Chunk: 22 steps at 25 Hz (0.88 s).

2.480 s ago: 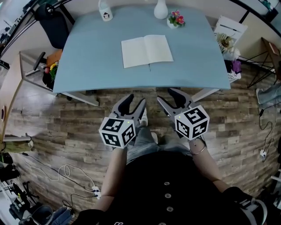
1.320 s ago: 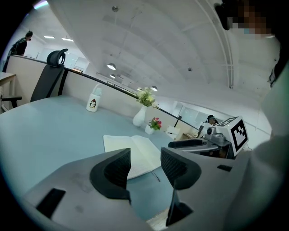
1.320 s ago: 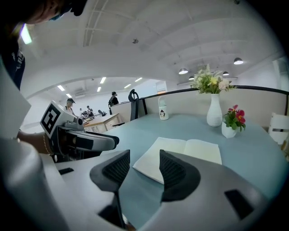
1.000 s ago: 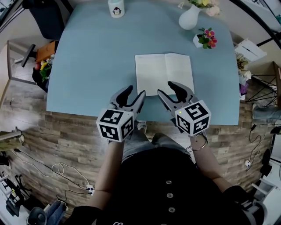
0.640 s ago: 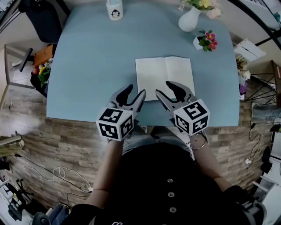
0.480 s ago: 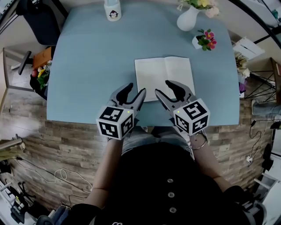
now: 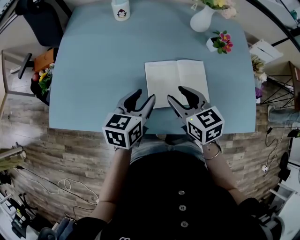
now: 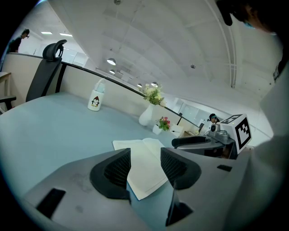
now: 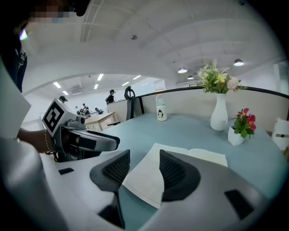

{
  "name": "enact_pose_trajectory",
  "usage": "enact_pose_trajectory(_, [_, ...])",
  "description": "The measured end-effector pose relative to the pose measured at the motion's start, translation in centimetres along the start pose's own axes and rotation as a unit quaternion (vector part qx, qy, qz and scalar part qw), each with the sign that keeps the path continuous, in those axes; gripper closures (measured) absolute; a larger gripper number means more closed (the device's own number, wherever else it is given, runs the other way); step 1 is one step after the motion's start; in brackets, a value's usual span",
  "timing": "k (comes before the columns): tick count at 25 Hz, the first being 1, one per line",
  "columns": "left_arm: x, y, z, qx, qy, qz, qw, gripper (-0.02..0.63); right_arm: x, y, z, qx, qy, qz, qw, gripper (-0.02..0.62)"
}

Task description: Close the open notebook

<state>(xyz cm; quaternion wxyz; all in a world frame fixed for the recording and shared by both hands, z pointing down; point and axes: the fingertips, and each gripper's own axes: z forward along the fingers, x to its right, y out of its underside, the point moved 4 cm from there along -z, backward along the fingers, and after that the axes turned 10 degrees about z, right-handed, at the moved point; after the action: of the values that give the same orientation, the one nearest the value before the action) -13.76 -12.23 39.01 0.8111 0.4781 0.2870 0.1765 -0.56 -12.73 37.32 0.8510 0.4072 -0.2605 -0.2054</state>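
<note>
Your head camera looks steeply down on the table [image 7: 93,70] from above its near edge, taking in the whole top. The camera on your left gripper [image 7: 143,97] sits low at the near edge, close to the notebook [image 7: 176,82], and faces across the table to the far edge. The one on your right gripper [image 7: 177,93] sits just as low and close, facing the same way. All three views share the notebook, the vase [image 7: 200,21] and the bottle [image 7: 122,10]. Each gripper camera also catches the other gripper at its side.

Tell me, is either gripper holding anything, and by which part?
Nothing is held: the left gripper and the right gripper are open, and the notebook lies ahead of them.
</note>
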Motion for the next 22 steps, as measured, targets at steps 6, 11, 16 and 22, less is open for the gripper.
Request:
enact_pose_trajectory(6, [0.1,0.5,-0.1,-0.003,-0.005,-0.006,1.0,0.419,0.3,-0.2,0.1,-0.004,-0.004,-0.011,1.0,0.407])
enact_pose_trajectory(11, [0.1,1.2,-0.3,-0.007,-0.009,-0.011,0.9999,0.419,0.4,0.2,0.4,-0.012,-0.01,-0.015,1.0,0.407])
enact_pose_trajectory(16, [0.2,2.1,-0.7,-0.007,-0.019,-0.019,0.9996,0.419,0.1,0.9,0.8,-0.022,-0.02,-0.017,0.999,0.407])
enact_pose_trajectory(22, [0.2,3.0,-1.2,-0.012,-0.025,-0.019,0.9994,0.419,-0.5,1.6,1.3,-0.033,-0.032,-0.021,0.999,0.407])
